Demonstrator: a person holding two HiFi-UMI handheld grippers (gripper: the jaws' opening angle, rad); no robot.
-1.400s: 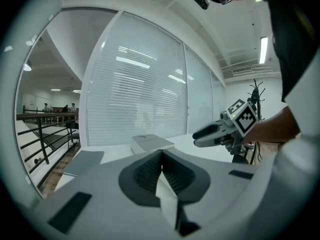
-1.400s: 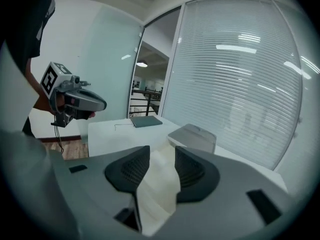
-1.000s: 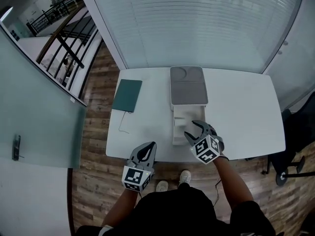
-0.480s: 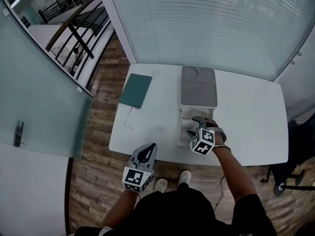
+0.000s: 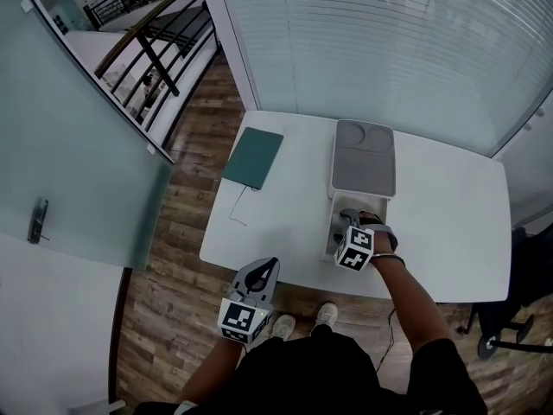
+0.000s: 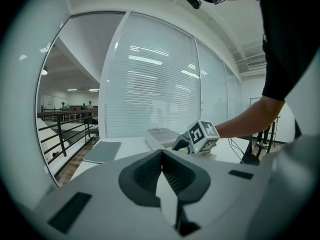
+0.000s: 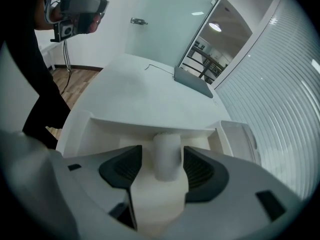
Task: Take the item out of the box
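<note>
An open white box point(image 5: 332, 229) stands on the white table point(image 5: 441, 223), its grey-lined lid point(image 5: 364, 158) folded back behind it. My right gripper point(image 5: 346, 222) reaches down into the box. In the right gripper view a white upright cylinder point(image 7: 166, 151) stands between the pads of the right gripper point(image 7: 162, 155), with a gap on each side, so the jaws are open around it. The box wall point(image 7: 145, 129) runs just beyond. My left gripper point(image 5: 266, 269) hangs shut off the table's front edge, holding nothing; its pads meet in the left gripper view point(image 6: 162, 155).
A dark green notebook point(image 5: 254, 157) lies at the table's back left, with a thin cable point(image 5: 235, 211) trailing from it toward the front. Glass walls surround the table, and wooden floor lies below its front edge point(image 5: 259, 266). A black chair point(image 5: 518, 318) stands at the right.
My right gripper has gone from the box's front edge deeper into the box. The left gripper has stayed in front of the table. The head view has shifted.
</note>
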